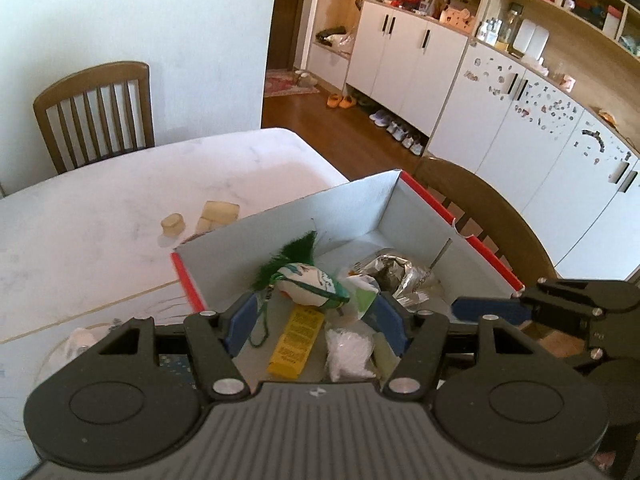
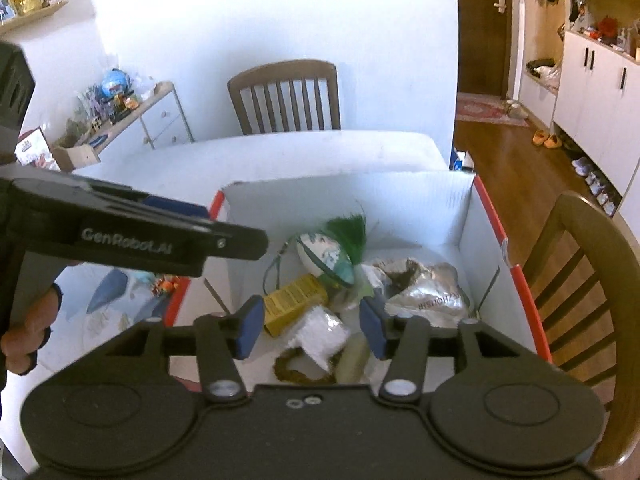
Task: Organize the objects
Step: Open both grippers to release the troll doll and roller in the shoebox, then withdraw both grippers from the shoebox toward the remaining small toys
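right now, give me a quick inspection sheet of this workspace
surface: white table, marbled, box at its near edge
job's things: red-edged box holds a green-tasselled pouch, yellow packet, white bag, silver foil bag; brown ring near its front wall
clutter: two beige blocks on the table outside the box
grippers: left gripper open, nothing between the pads; right gripper open above the box, holding nothing
cables: nothing seen
surroundings: wooden chair beyond the table, another beside the box; white cabinets, shoes on the floor
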Demonstrator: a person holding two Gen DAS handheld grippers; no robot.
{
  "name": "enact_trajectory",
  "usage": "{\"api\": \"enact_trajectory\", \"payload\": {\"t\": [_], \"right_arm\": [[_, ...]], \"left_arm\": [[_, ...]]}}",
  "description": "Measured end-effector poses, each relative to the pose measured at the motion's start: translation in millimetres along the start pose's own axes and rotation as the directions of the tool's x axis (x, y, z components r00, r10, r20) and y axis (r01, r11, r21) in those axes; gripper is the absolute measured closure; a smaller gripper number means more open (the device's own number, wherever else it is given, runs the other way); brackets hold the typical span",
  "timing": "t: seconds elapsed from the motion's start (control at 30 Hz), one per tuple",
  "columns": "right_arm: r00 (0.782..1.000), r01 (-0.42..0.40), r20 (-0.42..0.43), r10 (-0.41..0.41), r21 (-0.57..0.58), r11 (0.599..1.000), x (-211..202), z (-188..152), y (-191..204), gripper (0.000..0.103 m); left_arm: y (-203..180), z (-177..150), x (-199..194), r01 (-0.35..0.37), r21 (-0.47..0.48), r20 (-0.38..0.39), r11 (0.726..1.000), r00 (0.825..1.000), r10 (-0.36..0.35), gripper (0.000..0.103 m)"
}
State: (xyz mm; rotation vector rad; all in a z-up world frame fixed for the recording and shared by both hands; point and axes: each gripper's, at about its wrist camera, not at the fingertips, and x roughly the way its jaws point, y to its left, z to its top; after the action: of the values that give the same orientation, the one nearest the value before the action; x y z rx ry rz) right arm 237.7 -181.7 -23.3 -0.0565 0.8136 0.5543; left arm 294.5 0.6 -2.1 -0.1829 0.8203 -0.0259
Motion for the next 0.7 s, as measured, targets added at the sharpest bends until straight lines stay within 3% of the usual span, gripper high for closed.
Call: {"api": "enact_trajectory", "payload": {"t": [0.27,0.33,0.7], "right_arm": [[0.999,0.030,0.022,-0.031,0.036,0.999,-9,-3,24,0.040],[0.999,0.040,0.031,-0.041,0.040,0.998,-11,-4,32,0.034],[0.995,0.056,0.081,-0.064,0.092,0.994,-14,-6,74,0.014]], "left_arm": [[23,-10,-32,0.002,0.016,0.033,1.000,0.999,-0.002,0.037],[31,-13,-40,0.005,0.013,0.042,1.000,0.999,-0.006,0.023],[74,-33,-73,0.008,0.003,0.078,1.000,0.997,-0.008,0.020]]}}
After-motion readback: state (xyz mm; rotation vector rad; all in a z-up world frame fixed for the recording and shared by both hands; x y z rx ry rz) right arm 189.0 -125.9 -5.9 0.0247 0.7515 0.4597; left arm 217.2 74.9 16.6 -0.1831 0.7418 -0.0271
